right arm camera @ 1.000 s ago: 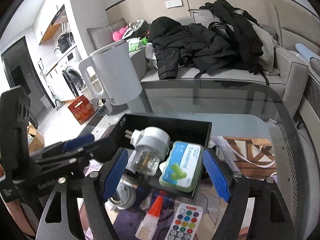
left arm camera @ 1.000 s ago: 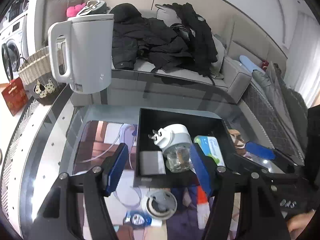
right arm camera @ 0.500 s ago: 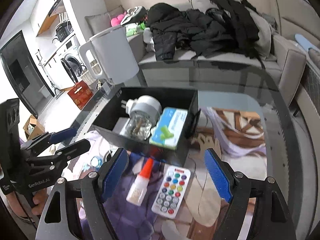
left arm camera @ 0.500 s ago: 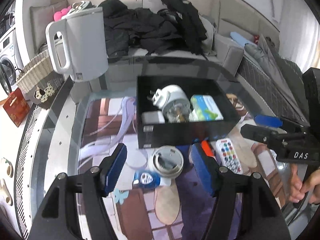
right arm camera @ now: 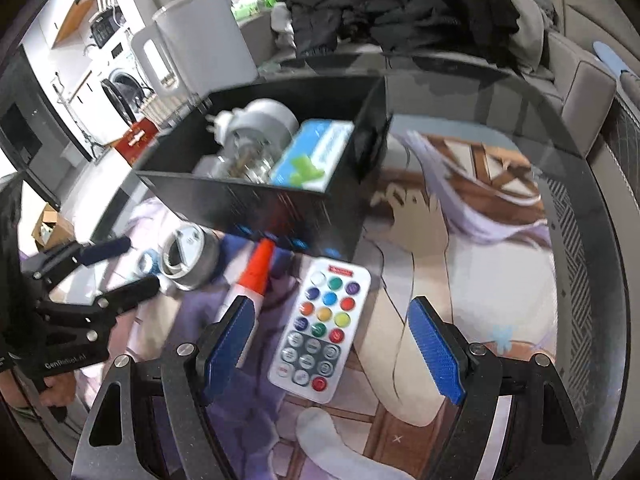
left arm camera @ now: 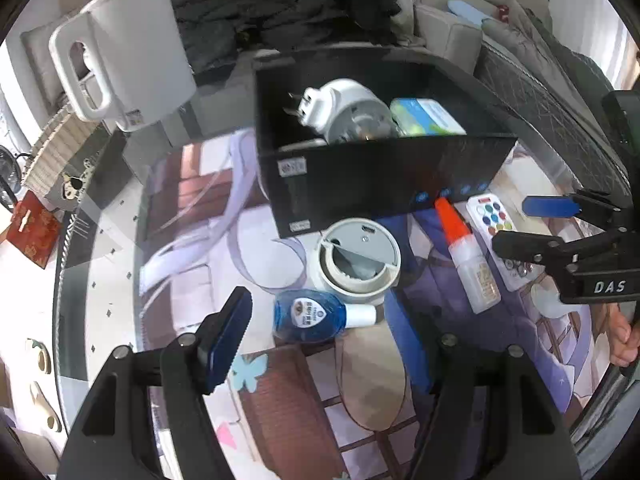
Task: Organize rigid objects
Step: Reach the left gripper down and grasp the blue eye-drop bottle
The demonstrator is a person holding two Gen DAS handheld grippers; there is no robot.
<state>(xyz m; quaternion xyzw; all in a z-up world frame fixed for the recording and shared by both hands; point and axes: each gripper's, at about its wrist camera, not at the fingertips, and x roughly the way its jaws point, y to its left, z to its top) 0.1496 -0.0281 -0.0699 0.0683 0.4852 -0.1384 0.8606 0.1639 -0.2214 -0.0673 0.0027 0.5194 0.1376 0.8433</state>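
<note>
A white kettle [left arm camera: 132, 52] stands at the table's far left corner. Behind it, dark clothes [left arm camera: 288, 4] are heaped on a grey sofa [right arm camera: 576, 80]. A washing machine [right arm camera: 120, 80] and a wicker basket [left arm camera: 56, 152] sit further left.

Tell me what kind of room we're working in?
Most likely a lived-in home living area: a grey sofa piled with dark clothes, a white front-loading washing machine in the back corner, and a glass-topped table.
</note>
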